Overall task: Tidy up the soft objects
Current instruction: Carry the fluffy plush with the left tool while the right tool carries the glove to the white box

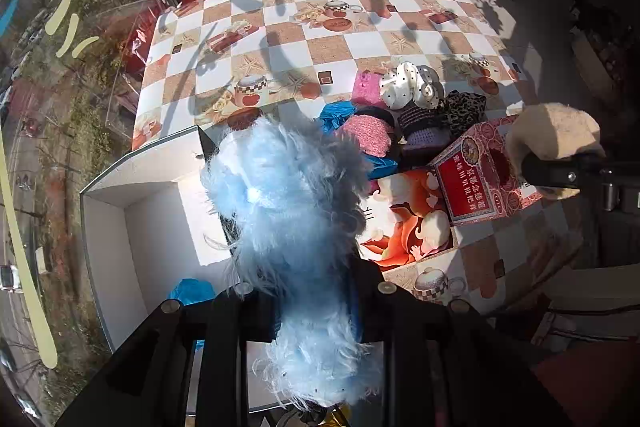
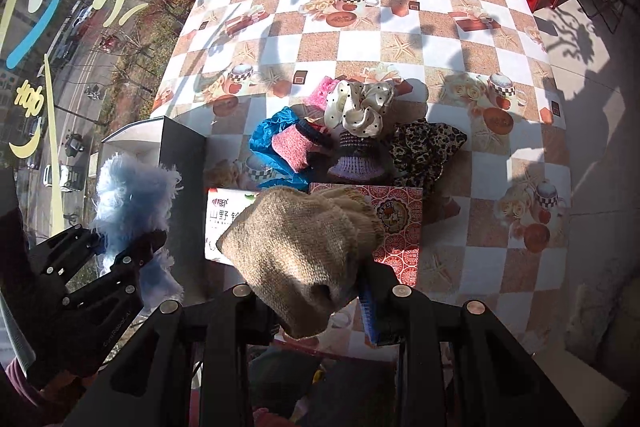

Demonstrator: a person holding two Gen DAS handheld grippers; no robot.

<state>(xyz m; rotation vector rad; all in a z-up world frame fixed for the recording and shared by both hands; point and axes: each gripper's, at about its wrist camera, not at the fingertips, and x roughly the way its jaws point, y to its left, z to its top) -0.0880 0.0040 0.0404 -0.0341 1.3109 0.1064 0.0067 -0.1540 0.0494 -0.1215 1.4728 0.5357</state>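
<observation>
Left fingers (image 1: 256, 315) pinching fluffy blue piece (image 1: 288, 195) above white box (image 1: 120, 211); right fingers (image 2: 380, 291) clamping beige knit piece (image 2: 304, 251) over red patterned box (image 2: 400, 227). Other soft items piled on checkered table (image 2: 400, 27).

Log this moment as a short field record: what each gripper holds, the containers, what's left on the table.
left gripper: shut on fluffy blue item, above white box
right gripper: shut on beige knit item, above red patterned box
pile on table: polka-dot scrunchie, leopard-print piece, pink knit piece, blue fabric, purple knit piece
pile location: just beyond the boxes
</observation>
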